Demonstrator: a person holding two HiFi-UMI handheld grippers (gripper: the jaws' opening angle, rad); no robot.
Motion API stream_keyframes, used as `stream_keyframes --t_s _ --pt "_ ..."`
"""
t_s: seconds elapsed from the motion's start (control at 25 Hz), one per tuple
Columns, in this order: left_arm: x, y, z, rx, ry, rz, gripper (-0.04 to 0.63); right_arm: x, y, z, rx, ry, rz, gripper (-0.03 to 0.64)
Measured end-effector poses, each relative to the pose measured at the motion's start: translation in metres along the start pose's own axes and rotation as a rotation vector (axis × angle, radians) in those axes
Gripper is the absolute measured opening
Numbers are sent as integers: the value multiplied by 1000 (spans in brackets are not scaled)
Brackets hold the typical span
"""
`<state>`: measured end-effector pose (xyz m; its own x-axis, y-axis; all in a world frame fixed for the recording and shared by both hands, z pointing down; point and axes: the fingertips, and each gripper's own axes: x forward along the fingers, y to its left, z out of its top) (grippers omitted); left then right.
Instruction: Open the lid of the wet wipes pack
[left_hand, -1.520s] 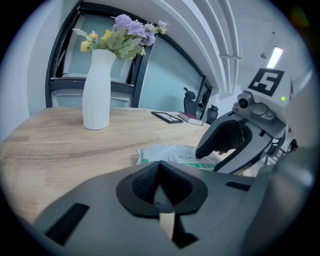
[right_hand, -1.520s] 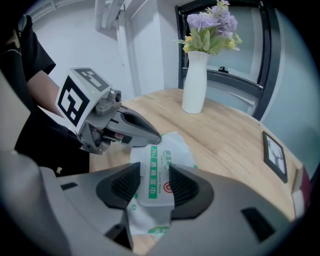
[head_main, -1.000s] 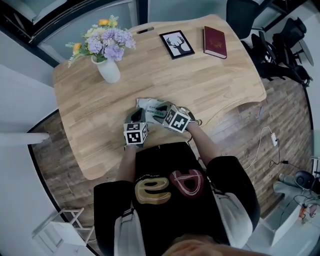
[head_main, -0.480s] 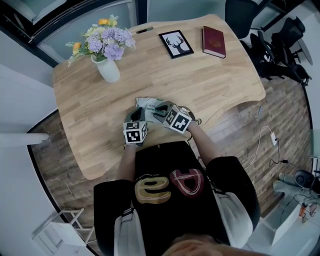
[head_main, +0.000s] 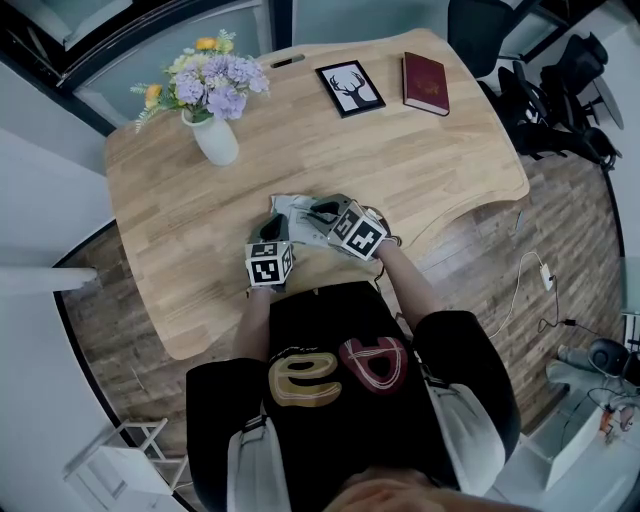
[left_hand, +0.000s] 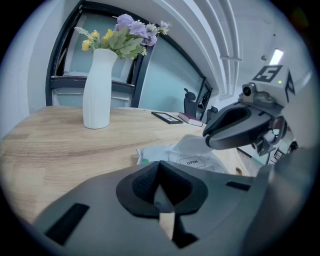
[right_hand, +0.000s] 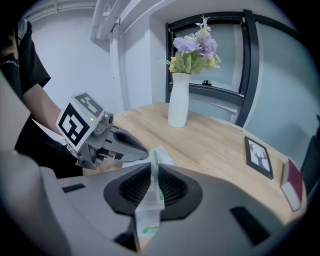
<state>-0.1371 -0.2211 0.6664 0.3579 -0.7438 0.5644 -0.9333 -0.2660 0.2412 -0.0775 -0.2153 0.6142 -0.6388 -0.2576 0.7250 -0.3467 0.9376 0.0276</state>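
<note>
Overlapping the wipes pack (left_hand: 196, 151), left gripper (right_hand: 141, 150) seemingly hides its edge.

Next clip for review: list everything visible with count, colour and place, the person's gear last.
table: one, light wood, centre
vase: one, white, table's far left
flowers: one bunch, purple and yellow, in vase
picture frame: one, black, far side
book: one, dark red, right of frame
wet wipes pack: one, white, near edge
chairs: several, black, beyond table's right end
cable: one, white, floor at right
person: one, black top
left gripper: grey, shut on pack's edge
right gripper: grey, jaws just been closing, pinching lid flap
</note>
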Motion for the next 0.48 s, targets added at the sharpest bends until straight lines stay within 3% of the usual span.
stream_keyframes --t_s 0.2,0.48 --pt "0 -1 0 0 0 -3 17 -4 -21 4 -53 43 -59 29" --pt "0 0 0 4 5 1 17 0 -36 4 -9 43 -74 31"
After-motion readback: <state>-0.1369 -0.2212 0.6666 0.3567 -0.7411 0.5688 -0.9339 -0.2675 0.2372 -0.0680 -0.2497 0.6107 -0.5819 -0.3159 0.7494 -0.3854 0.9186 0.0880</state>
